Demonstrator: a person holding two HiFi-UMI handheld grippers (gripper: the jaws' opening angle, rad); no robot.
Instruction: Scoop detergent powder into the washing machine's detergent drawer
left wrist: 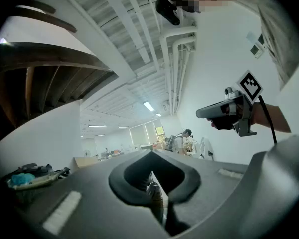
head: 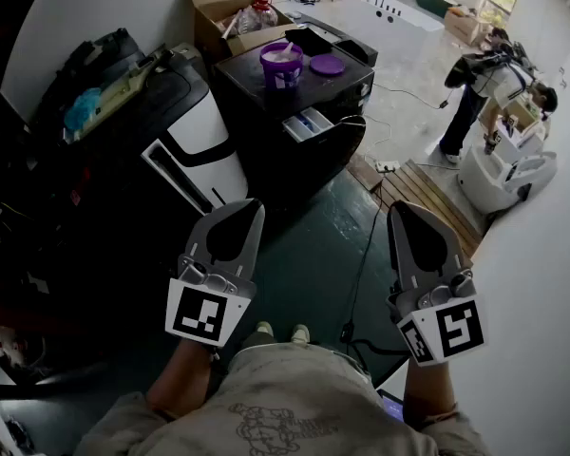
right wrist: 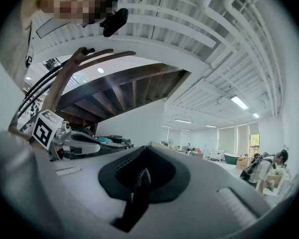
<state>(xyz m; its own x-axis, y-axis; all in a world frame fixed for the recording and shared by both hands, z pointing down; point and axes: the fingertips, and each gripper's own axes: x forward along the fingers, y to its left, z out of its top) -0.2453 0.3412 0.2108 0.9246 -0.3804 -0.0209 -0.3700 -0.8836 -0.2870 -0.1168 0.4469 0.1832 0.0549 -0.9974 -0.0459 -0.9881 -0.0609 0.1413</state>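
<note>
A dark washing machine [head: 266, 150] stands several steps ahead on the floor. Its white detergent drawer [head: 309, 123] is pulled out at the front. On top sit an open purple tub [head: 281, 65] with white powder inside and, beside it on the right, its purple lid [head: 327, 65]. My left gripper [head: 252, 204] and right gripper [head: 399, 207] are held close to my body, far from the machine, pointing forward. Both are shut with nothing between the jaws. The left gripper view shows its shut jaws and the right gripper [left wrist: 229, 111]; the right gripper view shows the left gripper [right wrist: 74, 143].
A white and black appliance [head: 195, 150] leans left of the washing machine, with clutter on it. A cardboard box [head: 223, 8] stands behind. A cable [head: 361, 255] runs over the dark floor toward a wooden pallet [head: 423, 193]. People [head: 484, 93] stand at the far right by a white machine.
</note>
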